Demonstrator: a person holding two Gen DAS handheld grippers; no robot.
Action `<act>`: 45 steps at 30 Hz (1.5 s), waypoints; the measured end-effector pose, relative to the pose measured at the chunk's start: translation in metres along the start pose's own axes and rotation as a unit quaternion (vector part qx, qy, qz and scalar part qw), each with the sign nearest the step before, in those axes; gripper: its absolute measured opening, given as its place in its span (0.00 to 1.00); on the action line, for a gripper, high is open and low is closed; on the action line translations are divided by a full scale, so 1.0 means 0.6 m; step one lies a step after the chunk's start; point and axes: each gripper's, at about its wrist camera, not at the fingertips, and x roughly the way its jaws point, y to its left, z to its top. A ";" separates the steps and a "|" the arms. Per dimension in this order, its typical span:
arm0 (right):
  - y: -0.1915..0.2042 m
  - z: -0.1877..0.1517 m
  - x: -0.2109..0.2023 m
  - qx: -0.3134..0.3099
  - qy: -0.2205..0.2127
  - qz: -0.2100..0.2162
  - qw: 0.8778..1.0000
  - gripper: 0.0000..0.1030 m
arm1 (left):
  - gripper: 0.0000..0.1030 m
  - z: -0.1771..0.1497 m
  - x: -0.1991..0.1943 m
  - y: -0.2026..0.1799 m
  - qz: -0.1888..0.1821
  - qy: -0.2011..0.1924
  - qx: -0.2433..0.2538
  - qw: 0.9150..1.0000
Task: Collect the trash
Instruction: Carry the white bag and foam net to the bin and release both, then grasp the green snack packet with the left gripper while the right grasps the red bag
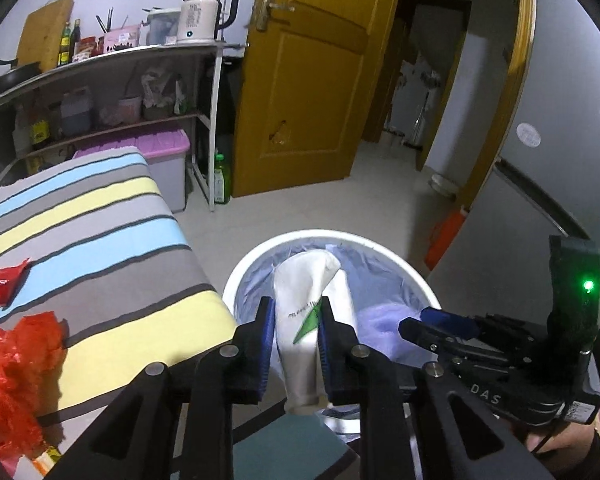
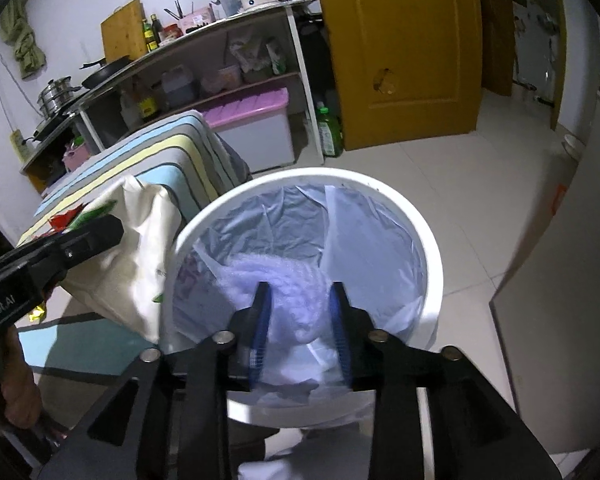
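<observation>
My left gripper (image 1: 296, 340) has its jaws closed on a white packet (image 1: 300, 320) with a green mark, holding it above the near rim of the white bin (image 1: 236, 276), whose blue liner (image 2: 284, 216) already holds pale crumpled plastic (image 2: 276, 276). My right gripper (image 2: 300, 324) hangs over the bin's mouth, jaws parted with nothing between them. On the striped tabletop (image 1: 100, 240) to the left lie a red wrapper (image 1: 2, 284) and a crumpled red bag (image 1: 12, 376), well apart from the bin. Behind it stands a shelf (image 1: 100, 60) carrying a kettle (image 1: 204, 16), beside a yellow door (image 1: 312, 80).
</observation>
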 end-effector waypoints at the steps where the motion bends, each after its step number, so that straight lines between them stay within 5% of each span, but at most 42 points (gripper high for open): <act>1: -0.001 0.000 0.001 0.001 0.000 0.002 1.000 0.40 | 0.24 -0.002 0.004 0.001 0.000 0.002 0.000 1.000; 10: 0.002 0.001 -0.009 -0.001 -0.015 0.005 1.000 0.42 | 0.28 0.003 0.003 0.018 -0.007 0.001 -0.016 1.000; 19: 0.032 -0.001 -0.049 -0.014 -0.038 0.031 0.999 0.42 | 0.28 -0.012 -0.072 0.030 0.026 -0.036 -0.015 0.999; 45: 0.258 -0.021 -0.091 -0.123 -0.041 0.127 0.983 0.42 | 0.28 -0.095 -0.313 0.157 0.127 -0.121 -0.072 0.982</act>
